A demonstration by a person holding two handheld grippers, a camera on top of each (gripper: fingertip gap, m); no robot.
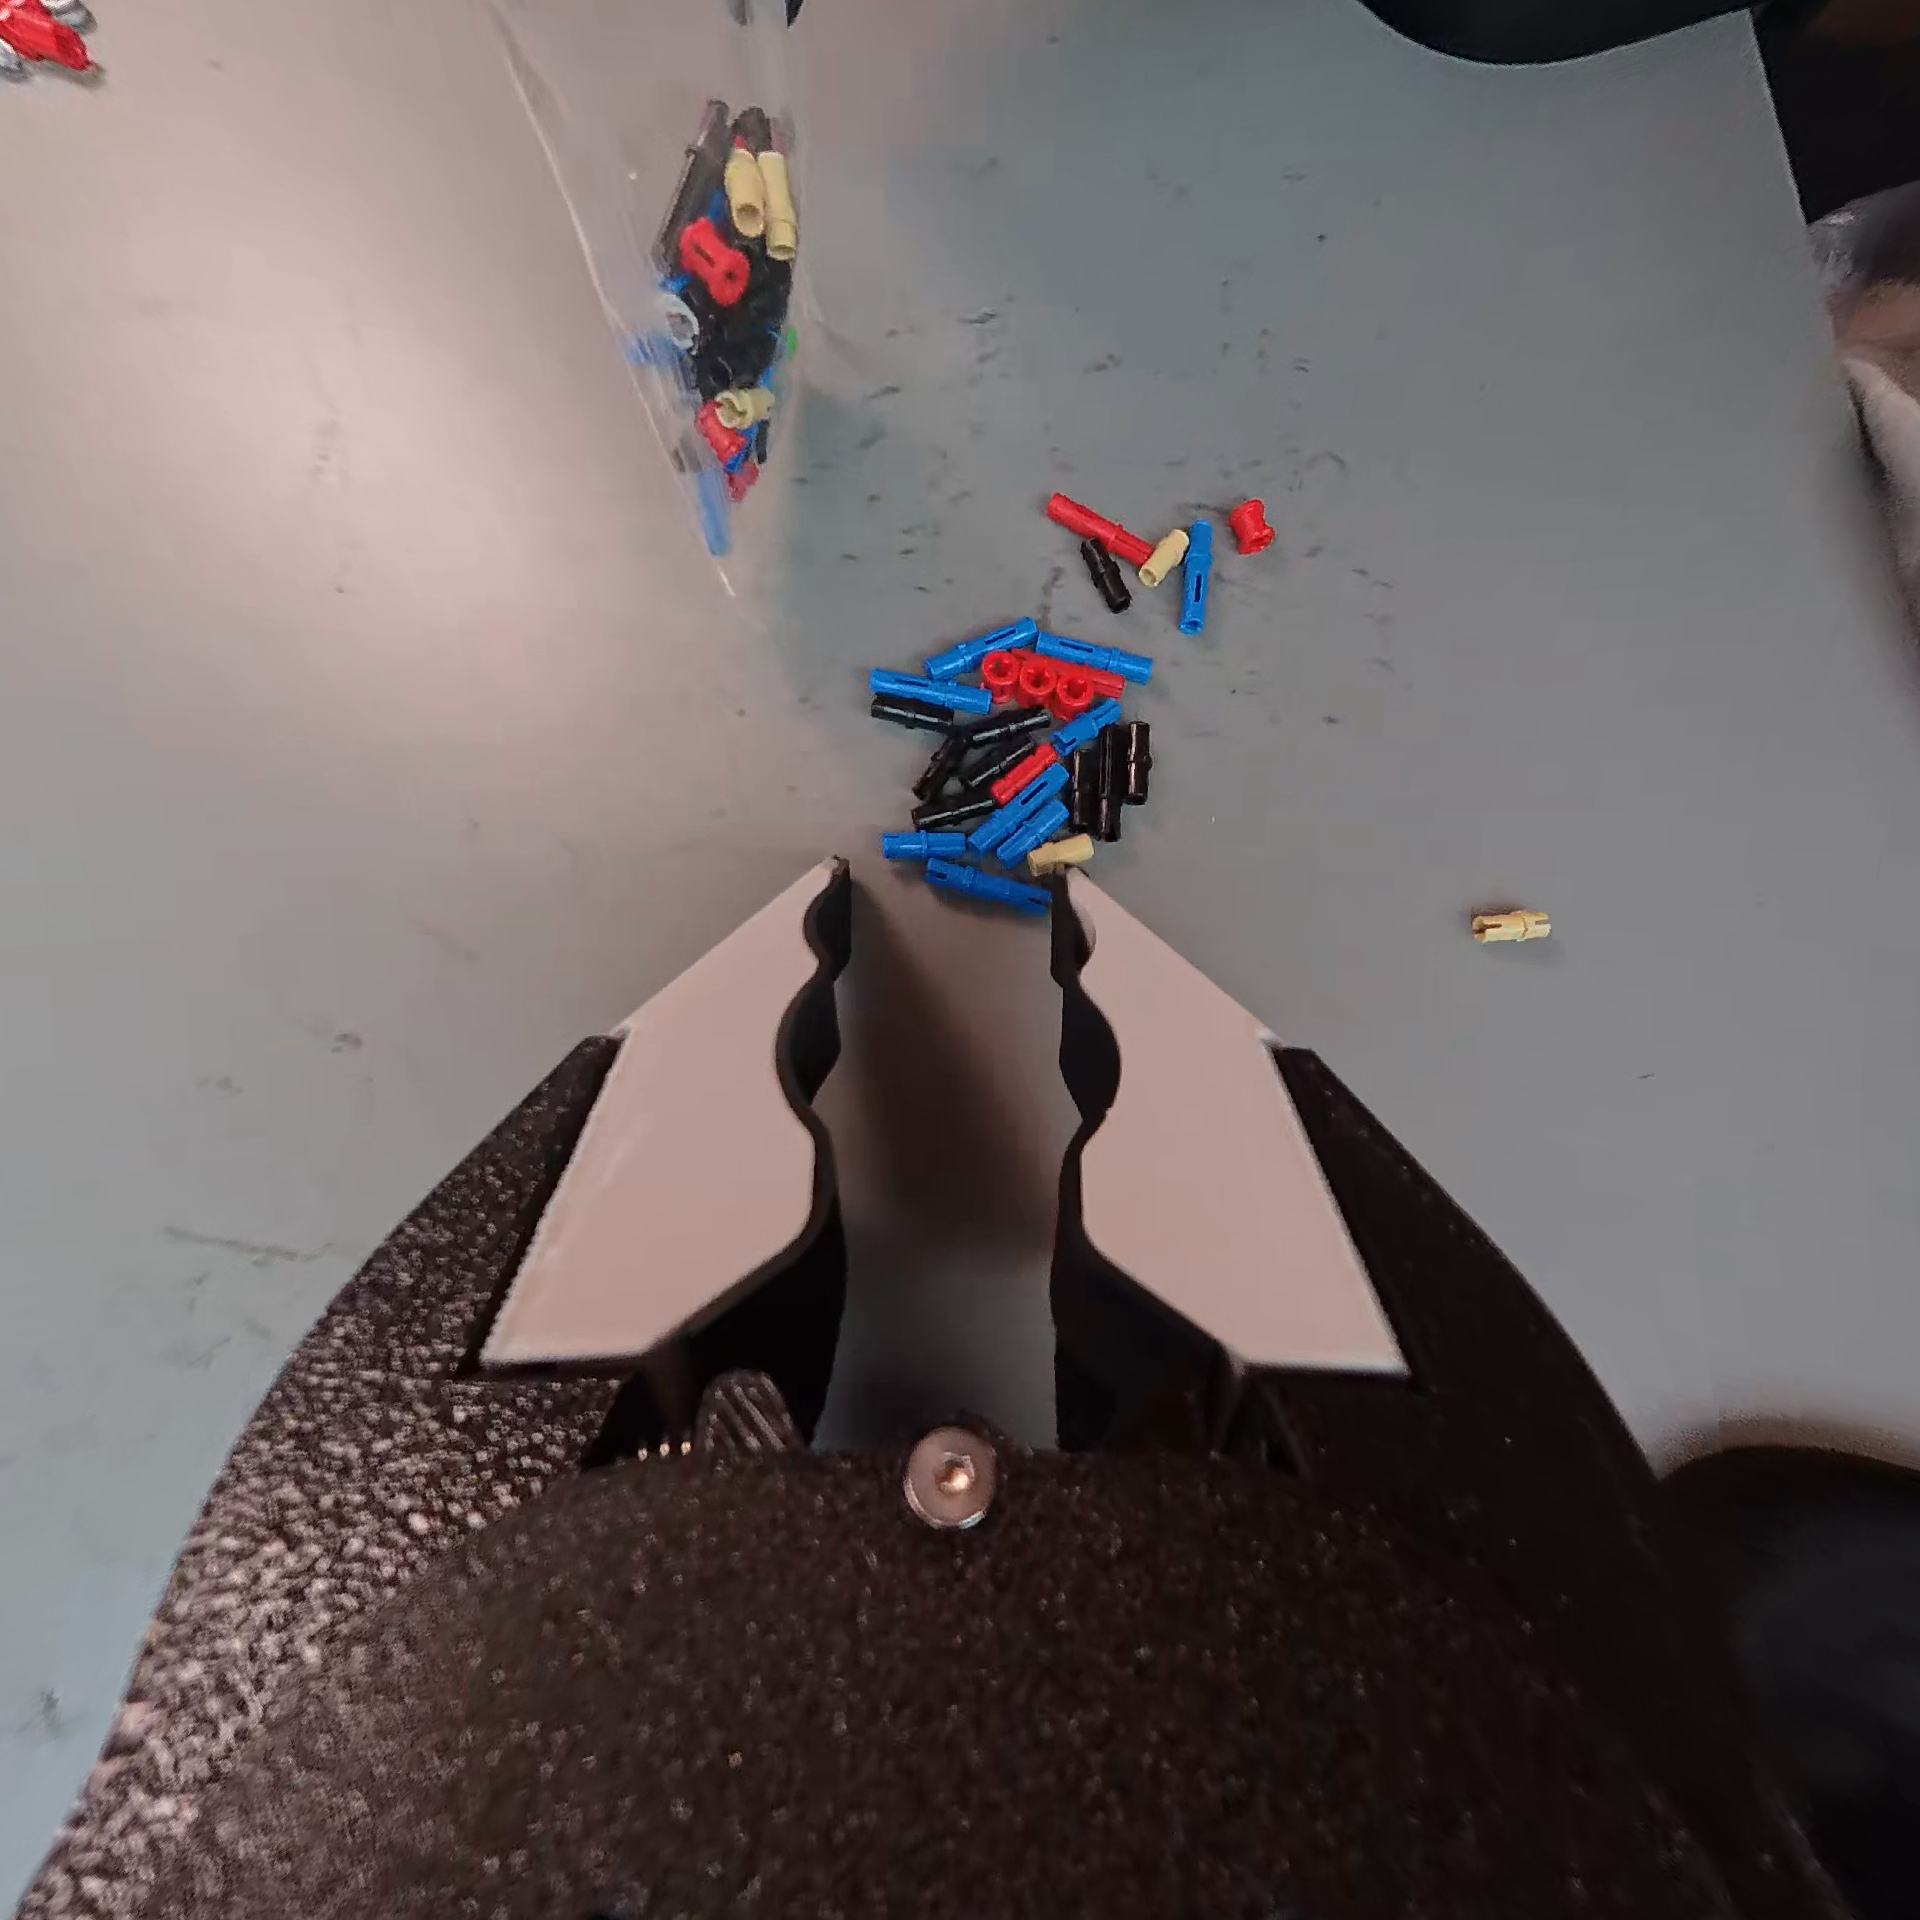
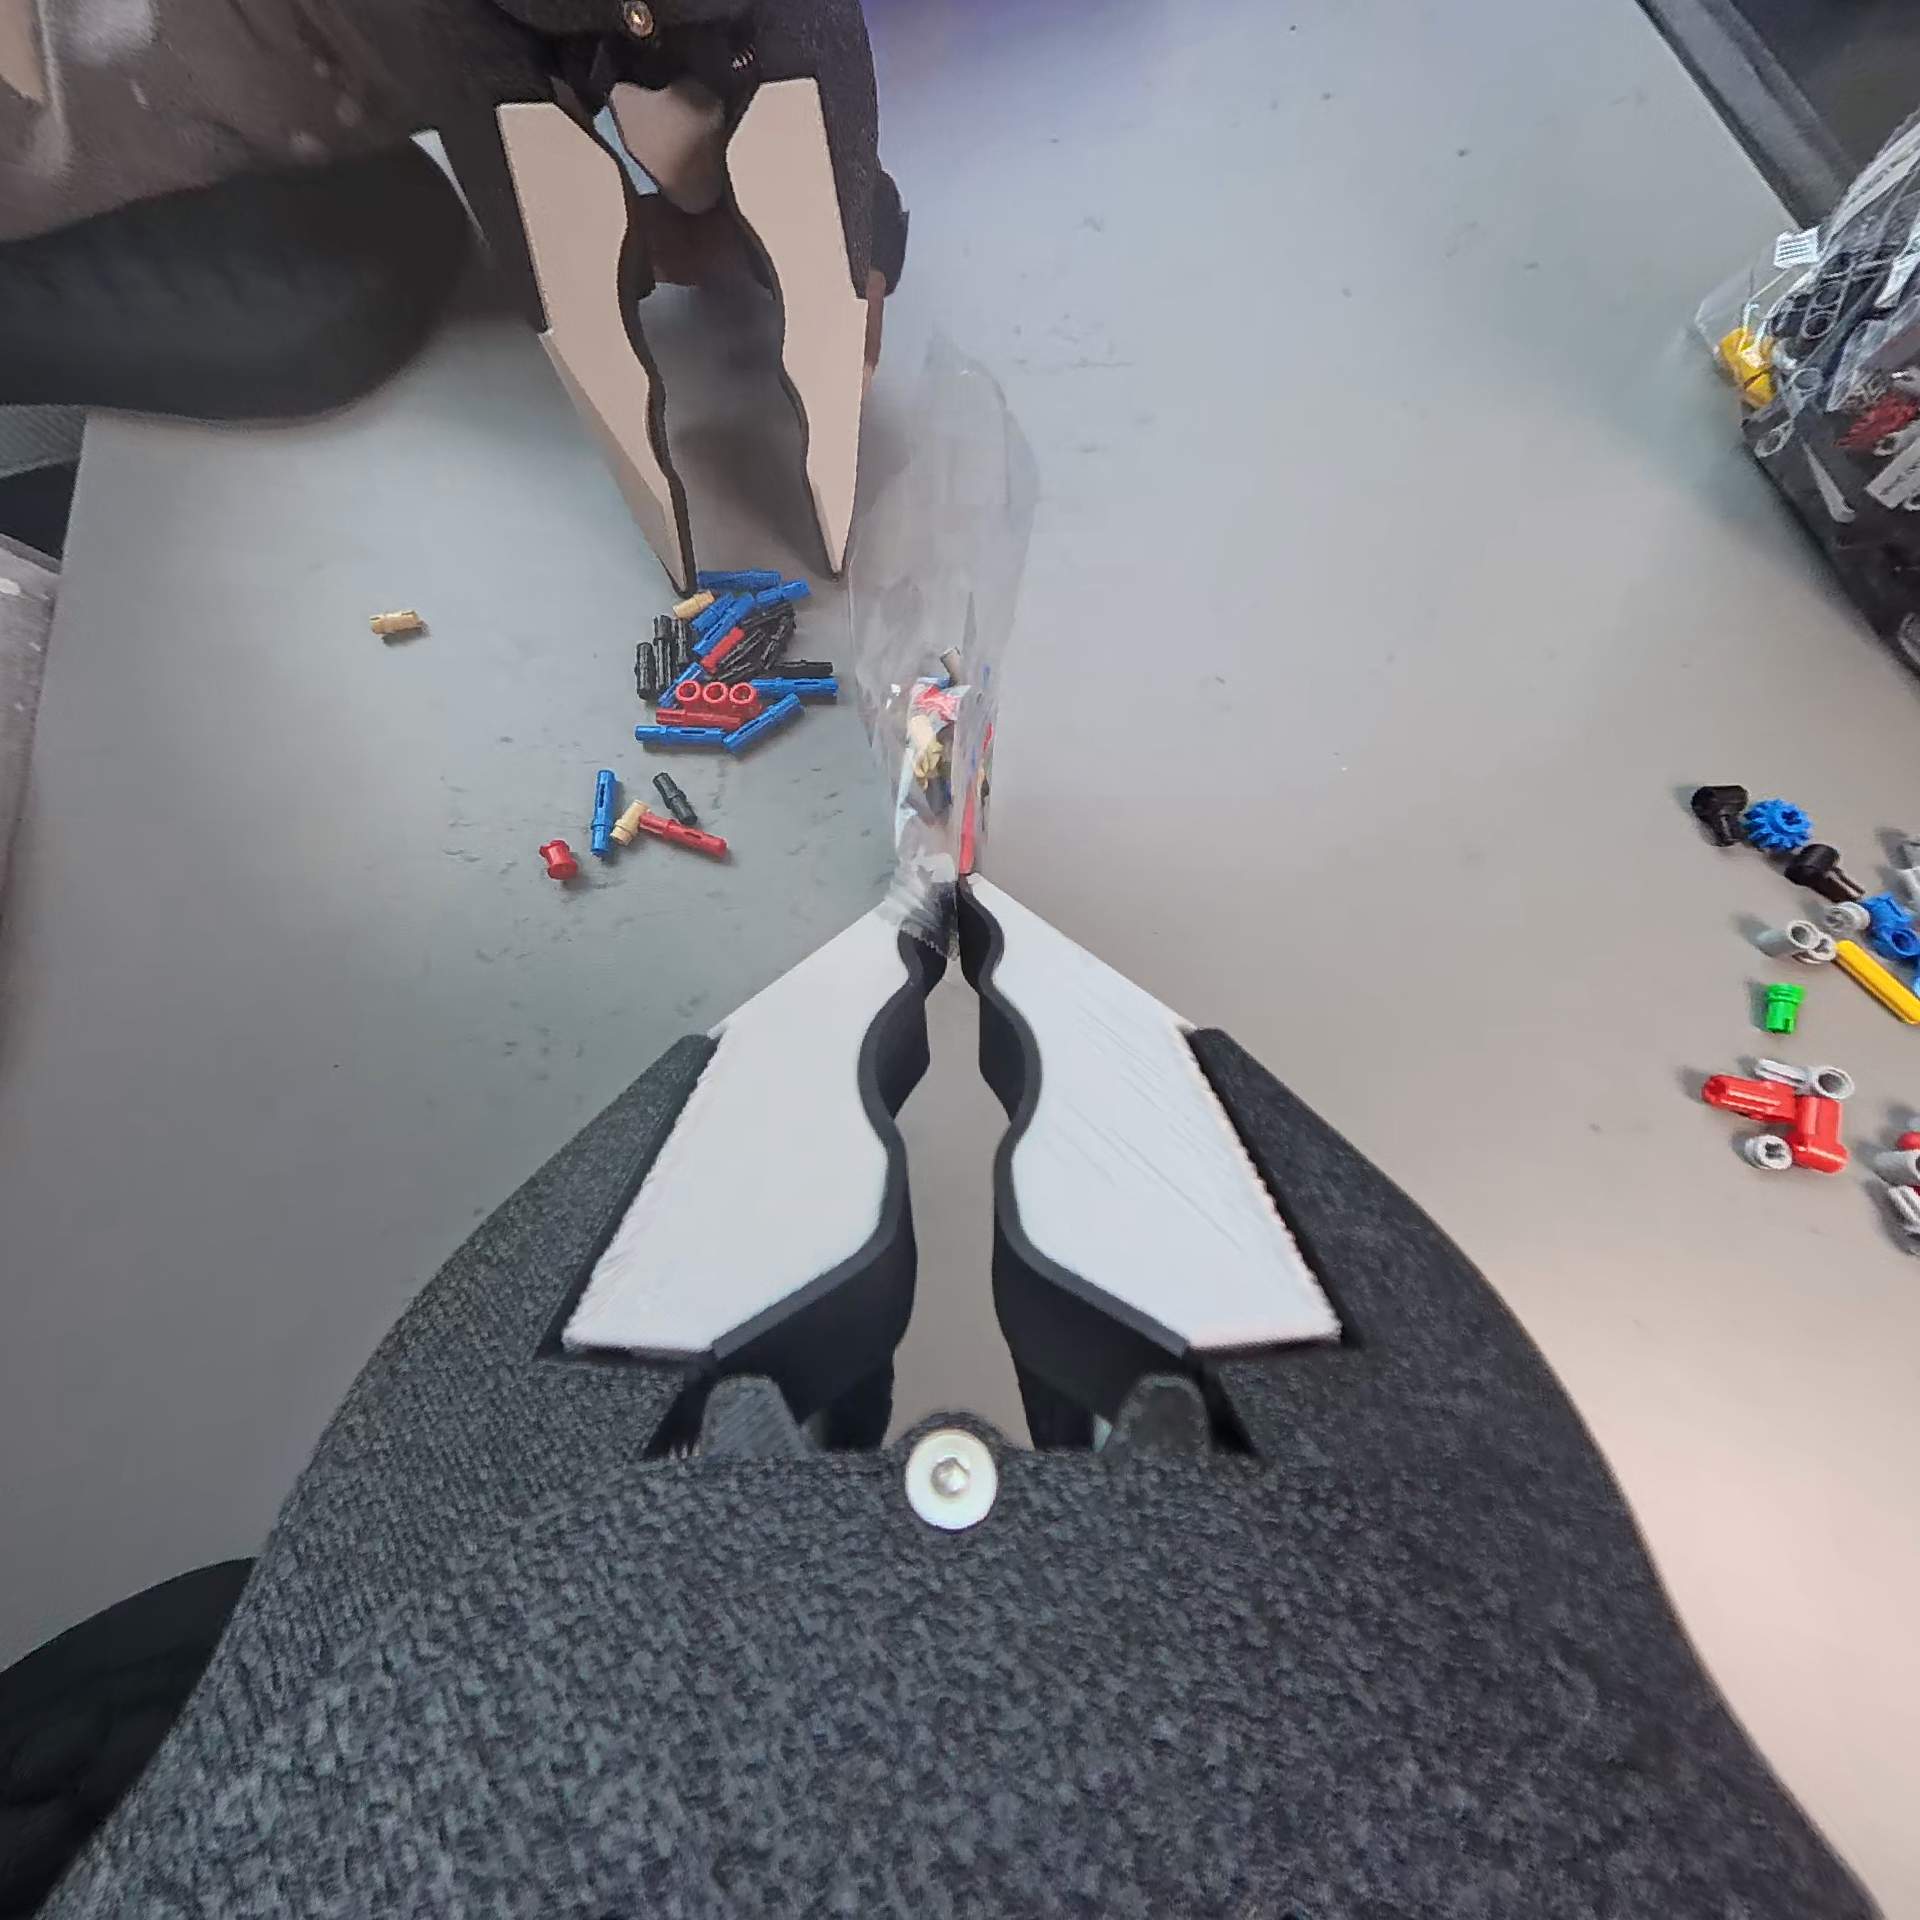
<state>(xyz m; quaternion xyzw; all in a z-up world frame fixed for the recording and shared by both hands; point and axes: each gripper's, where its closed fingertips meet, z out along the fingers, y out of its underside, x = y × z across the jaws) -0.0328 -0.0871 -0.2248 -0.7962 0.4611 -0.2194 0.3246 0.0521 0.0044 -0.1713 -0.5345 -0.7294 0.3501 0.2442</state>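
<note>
My left gripper (image 1: 951,878) is open and empty, its tips just short of a pile of small blue, black and red plastic pins (image 1: 1013,764) on the grey table (image 1: 312,727). A smaller cluster of pins (image 1: 1153,561) lies beyond, and one tan pin (image 1: 1512,925) lies alone to the right. My right gripper (image 2: 954,894) is shut on the corner of a clear plastic bag (image 2: 940,623) that holds several more pins. The bag also shows in the left wrist view (image 1: 727,312). The left gripper (image 2: 764,566) and the pile (image 2: 732,675) show in the right wrist view.
Loose small parts in blue, black, grey, red, yellow and green (image 2: 1829,987) lie at the right of the table. Bags of parts (image 2: 1839,343) sit at the far right. A red part (image 1: 42,36) lies at the left wrist view's top left corner. The grippers' ends are close to 15 cm from one another.
</note>
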